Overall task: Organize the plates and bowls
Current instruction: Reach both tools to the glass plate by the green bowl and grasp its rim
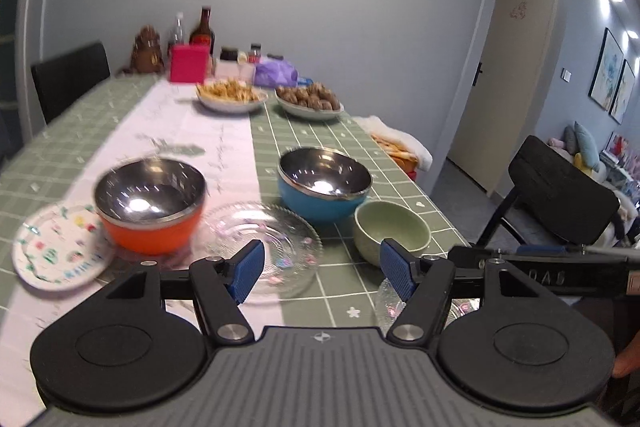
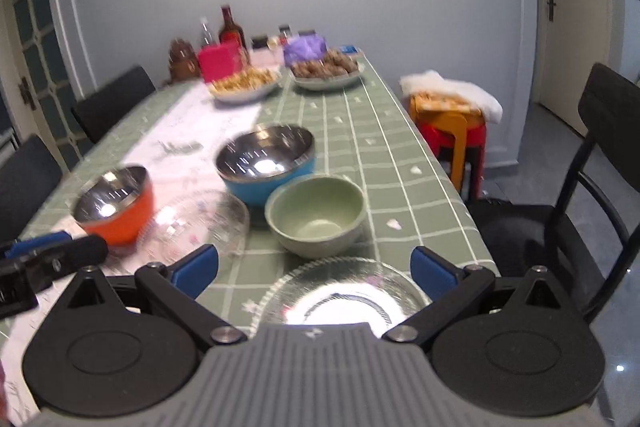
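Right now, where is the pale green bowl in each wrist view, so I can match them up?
Left wrist: pale green bowl sits lower right of centre, just beyond the right fingertip.
Right wrist: the bowl sits at centre, beyond the glass plate.
Shared landmark: the blue bowl directly behind it.

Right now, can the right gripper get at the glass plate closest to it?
Probably yes. The right gripper is open, and the glass plate lies just ahead between its fingers, with nothing on it; the green bowl sits beyond.
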Available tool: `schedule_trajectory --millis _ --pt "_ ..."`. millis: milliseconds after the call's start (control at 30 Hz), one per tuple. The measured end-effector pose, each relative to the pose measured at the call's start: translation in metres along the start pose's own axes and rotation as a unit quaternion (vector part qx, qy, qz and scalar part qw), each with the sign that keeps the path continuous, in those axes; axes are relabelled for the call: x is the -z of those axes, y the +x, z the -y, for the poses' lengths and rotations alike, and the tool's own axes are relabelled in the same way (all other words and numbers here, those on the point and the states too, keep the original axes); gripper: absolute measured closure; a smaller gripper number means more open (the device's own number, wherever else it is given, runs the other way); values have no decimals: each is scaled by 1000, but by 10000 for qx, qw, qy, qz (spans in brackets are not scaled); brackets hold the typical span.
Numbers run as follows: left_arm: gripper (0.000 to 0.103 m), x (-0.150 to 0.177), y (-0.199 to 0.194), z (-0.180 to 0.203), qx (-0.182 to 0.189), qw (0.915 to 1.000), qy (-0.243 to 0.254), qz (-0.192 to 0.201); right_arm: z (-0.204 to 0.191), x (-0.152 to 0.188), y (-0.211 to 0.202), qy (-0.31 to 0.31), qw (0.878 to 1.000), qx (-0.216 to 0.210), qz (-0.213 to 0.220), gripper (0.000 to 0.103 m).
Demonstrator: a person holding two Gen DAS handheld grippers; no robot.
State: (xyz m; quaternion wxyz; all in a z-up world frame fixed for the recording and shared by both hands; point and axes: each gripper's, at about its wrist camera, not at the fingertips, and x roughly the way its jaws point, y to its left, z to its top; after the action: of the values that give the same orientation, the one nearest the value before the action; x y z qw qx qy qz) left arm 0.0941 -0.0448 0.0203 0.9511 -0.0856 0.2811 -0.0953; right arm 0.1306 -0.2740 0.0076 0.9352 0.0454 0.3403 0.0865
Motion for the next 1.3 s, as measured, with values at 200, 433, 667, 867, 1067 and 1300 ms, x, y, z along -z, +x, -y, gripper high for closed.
schedule_trajectory --millis 200,433,667,867,1067,1300 --pt "37 10 44 -16 456 9957 -394 -706 32 0 40 751 9905 -90 -1147 29" --pt "42 25 73 -41 766 9826 -1191 -1202 63 1 74 1602 9701 49 -1824 44" --pt "44 31 83 -25 1171 9748 -1337 -1346 79 2 70 1984 9677 227 -1540 58" --pt "55 40 104 -11 1233 9695 -1311 -1661 98 9 71 2000 9647 574 -1613 59" --pt "80 45 110 -6 1280 9686 -1288 -1699 108 20 73 2312 9569 407 -1709 86" --pt "94 48 109 1 1168 9713 -1176 -1708 102 21 72 2290 9580 368 -1687 90"
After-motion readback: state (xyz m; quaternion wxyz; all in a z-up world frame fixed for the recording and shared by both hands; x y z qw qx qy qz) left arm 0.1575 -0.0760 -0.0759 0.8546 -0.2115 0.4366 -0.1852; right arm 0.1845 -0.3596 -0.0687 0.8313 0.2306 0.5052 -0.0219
